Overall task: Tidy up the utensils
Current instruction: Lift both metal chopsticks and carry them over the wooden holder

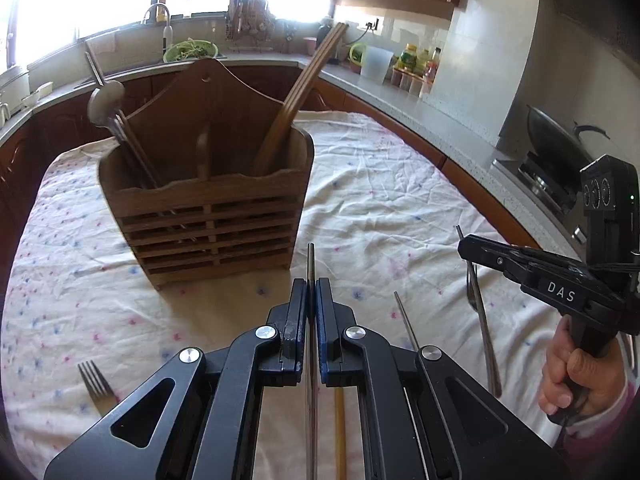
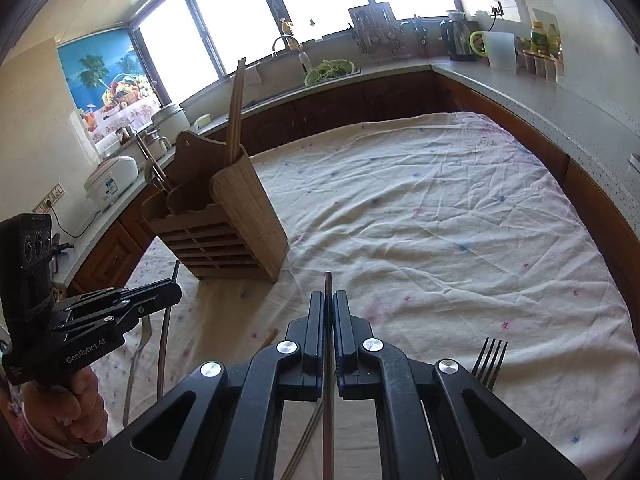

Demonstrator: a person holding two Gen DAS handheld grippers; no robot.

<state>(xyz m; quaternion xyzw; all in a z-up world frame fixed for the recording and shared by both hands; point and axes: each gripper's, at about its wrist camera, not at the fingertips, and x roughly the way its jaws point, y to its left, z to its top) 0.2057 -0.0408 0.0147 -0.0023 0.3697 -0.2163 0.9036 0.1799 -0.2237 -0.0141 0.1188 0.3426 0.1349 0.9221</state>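
Both grippers pinch thin metal sticks: left gripper (image 1: pixel 311 300) and right gripper (image 2: pixel 329 312), near the wooden holder (image 1: pixel 208 216).

Beneath me I see a wrinkled white tablecloth (image 1: pixel 400 200) sprinkled with small pink and blue flowers. Past it a grey countertop (image 2: pixel 520 92) runs around the room above dark wooden cabinets (image 2: pixel 360 108). At the bright window (image 2: pixel 240 12) I see a curved tap (image 2: pixel 284 42), with a green bowl of greens (image 2: pixel 330 70) beside it. To my left a white rice cooker (image 2: pixel 110 184) sits near a fruit poster (image 2: pixel 104 80). To my right I see a black wok (image 1: pixel 560 136) on the stove, and a translucent jug (image 1: pixel 376 64) next to some bottles (image 1: pixel 420 62).
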